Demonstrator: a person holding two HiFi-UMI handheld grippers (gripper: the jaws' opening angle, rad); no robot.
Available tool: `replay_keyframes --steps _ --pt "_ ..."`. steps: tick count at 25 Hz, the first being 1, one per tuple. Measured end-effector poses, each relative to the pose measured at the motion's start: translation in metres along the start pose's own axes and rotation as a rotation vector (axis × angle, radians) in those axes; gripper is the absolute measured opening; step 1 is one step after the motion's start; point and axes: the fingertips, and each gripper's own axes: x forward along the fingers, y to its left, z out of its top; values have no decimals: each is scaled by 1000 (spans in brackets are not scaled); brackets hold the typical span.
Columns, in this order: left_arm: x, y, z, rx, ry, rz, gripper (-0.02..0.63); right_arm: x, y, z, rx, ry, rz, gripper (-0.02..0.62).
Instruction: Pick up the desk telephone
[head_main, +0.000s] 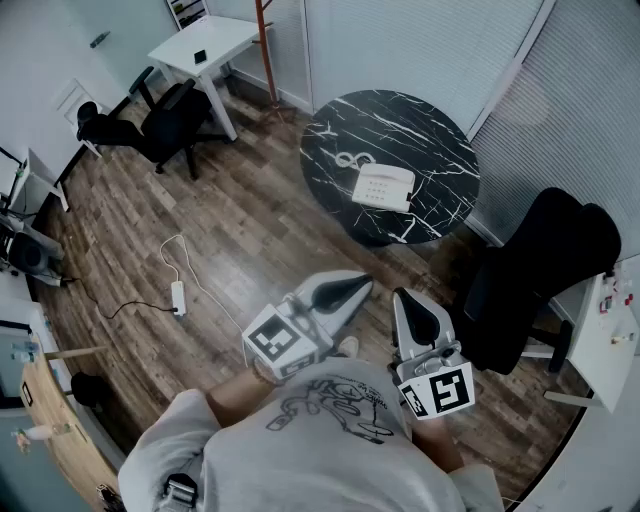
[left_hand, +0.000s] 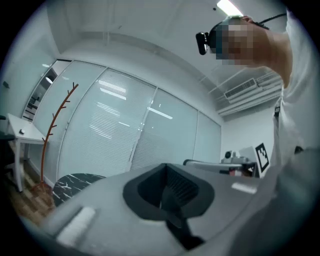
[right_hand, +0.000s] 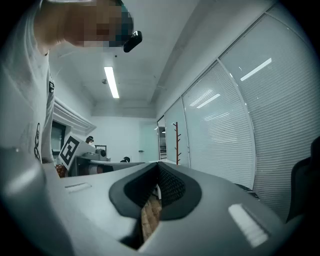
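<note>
A white desk telephone (head_main: 384, 187) with a coiled cord lies on a round black marble table (head_main: 440, 160) ahead of me in the head view. My left gripper (head_main: 352, 288) and right gripper (head_main: 413, 308) are held close to my body, level, well short of the table. Both are shut with nothing between their jaws. In the left gripper view the left gripper (left_hand: 167, 197) shows its jaws closed, with the table's edge (left_hand: 75, 182) low at the left. The right gripper (right_hand: 152, 197) shows closed jaws and only wood floor through the slit; the telephone is hidden there.
A black office chair (head_main: 540, 270) stands right of the table. A white desk (head_main: 205, 45) with another black chair (head_main: 150, 120) is at the far left. A white power strip and cable (head_main: 178, 295) lie on the wood floor. Glass walls with blinds and a red coat stand (left_hand: 52, 130) line the room.
</note>
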Motion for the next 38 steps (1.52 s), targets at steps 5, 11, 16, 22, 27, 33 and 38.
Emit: replay_keyframes --steps 5,11,16,22,27,33,38 --pt "0 -2 -6 -19 3 -1 0 -6 0 -3 3 -7 -16 5" --pt "5 -5 -5 -19 -8 -9 0 -10 -2 -4 6 -13 -25 5" --pt "12 -7 -8 -27 3 5 0 -14 -9 -5 26 -14 -23 5" --pt "24 -9 -19 -26 21 15 0 -23 -25 -7 28 -15 -24 5" --pt "41 -14 -24 -41 7 28 0 -32 -42 -14 41 -4 -18 5" --pt "46 -17 -36 -64 20 52 0 -35 -46 -20 55 9 8 5" --pt "42 -10 -42 -79 31 71 0 -28 -44 -29 67 24 24 5"
